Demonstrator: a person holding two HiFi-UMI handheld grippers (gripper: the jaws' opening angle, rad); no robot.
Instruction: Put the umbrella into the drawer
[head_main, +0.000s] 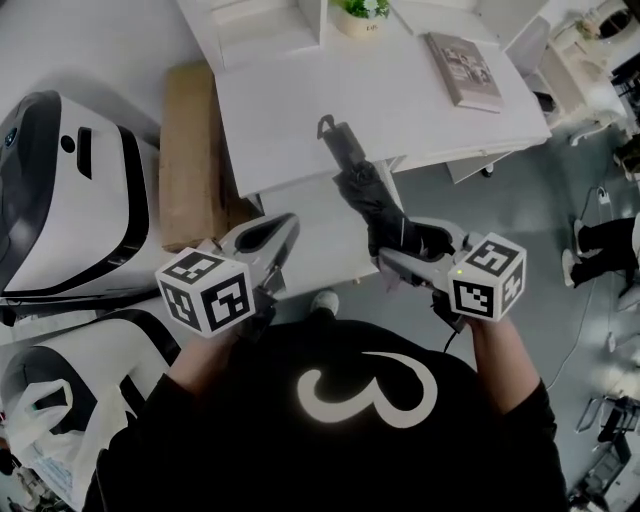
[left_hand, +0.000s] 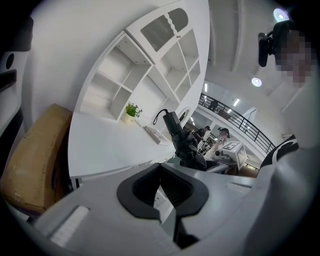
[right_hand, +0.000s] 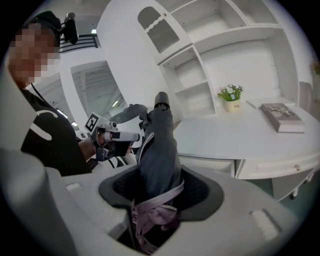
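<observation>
A folded black umbrella (head_main: 362, 188) with a hooked strap at its top end points up over the front edge of the white desk (head_main: 300, 120). My right gripper (head_main: 400, 245) is shut on its lower end, where a pale strap wraps the fabric (right_hand: 159, 200). In the right gripper view the umbrella (right_hand: 160, 145) rises straight out of the jaws. My left gripper (head_main: 268, 240) hovers open and holds nothing, left of the umbrella (left_hand: 182, 137) and apart from it. A white panel (head_main: 320, 225) juts out under the desk edge; I cannot tell if it is a drawer.
On the desk lie a book (head_main: 463, 68) and a small potted plant (head_main: 362, 15) before a white shelf unit (left_hand: 150, 65). A cardboard box (head_main: 190, 150) and a white machine (head_main: 70, 190) stand left. A shut drawer front (right_hand: 280, 170) shows at the desk's right.
</observation>
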